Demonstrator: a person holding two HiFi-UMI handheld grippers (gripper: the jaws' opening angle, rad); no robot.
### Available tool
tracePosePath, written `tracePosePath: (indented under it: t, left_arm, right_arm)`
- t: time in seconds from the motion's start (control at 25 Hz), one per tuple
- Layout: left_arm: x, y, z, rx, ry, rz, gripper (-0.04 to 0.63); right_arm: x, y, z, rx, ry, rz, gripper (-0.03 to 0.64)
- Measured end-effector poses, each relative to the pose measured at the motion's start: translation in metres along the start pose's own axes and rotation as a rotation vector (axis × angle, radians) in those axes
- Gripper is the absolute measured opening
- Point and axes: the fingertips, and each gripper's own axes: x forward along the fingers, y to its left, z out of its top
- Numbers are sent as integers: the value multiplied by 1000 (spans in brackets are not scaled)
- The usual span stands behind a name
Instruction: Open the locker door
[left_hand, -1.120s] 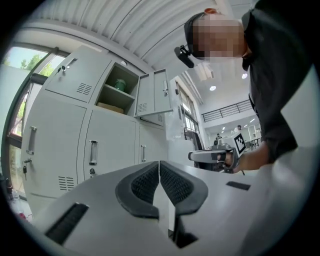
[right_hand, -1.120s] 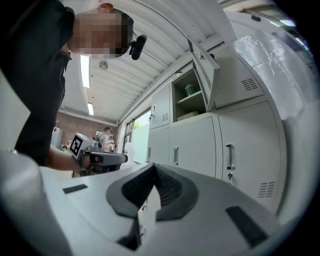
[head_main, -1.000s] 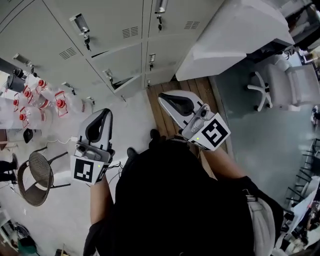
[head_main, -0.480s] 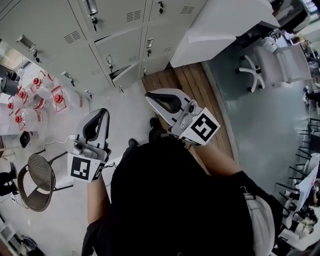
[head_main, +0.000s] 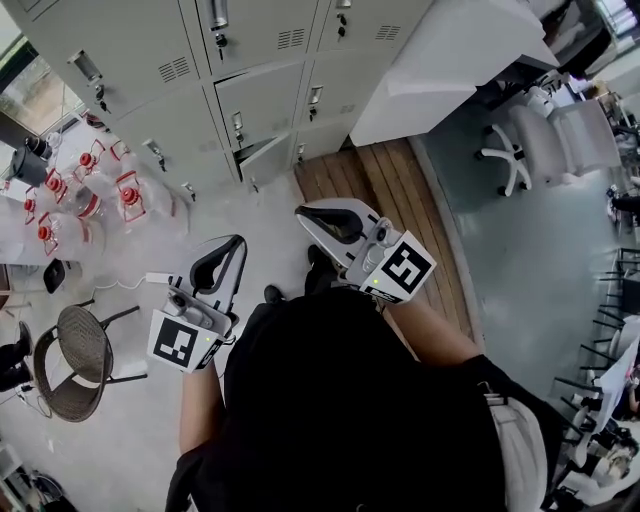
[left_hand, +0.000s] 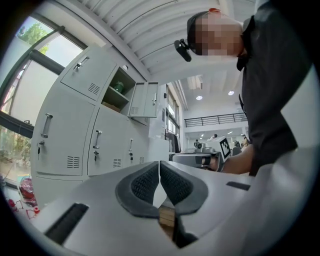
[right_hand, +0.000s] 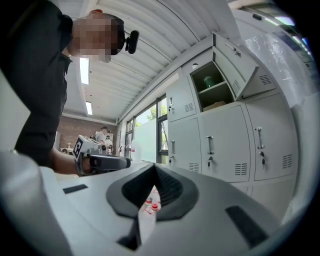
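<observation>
ajar locker door | well beyond left claw, right claw | both closed

Left gripper and right gripper held level, jaws together.

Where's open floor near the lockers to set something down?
The pale floor in front of the lockers is bare, between the water jugs and the wooden planks. The grey floor between the planks and the office chair is free too. Crowded around the jugs and the mesh chair.
</observation>
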Motion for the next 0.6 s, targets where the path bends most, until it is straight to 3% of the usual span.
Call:
tracePosePath:
  t: [0.24, 0.4, 0.6]
  left_arm:
    - [3, -1, -2, -15, -14, -43, 20]
    - [10, -9, -22, -16, 54, -108, 20]
    - [22, -18, -33, -54, 47, -151, 20]
  right_arm:
    - [10, 21, 3, -46, -2, 44, 11]
    - [5, 19, -7, -28, 28, 8, 11]
    - [-4, 19, -15, -5, 40, -22, 11]
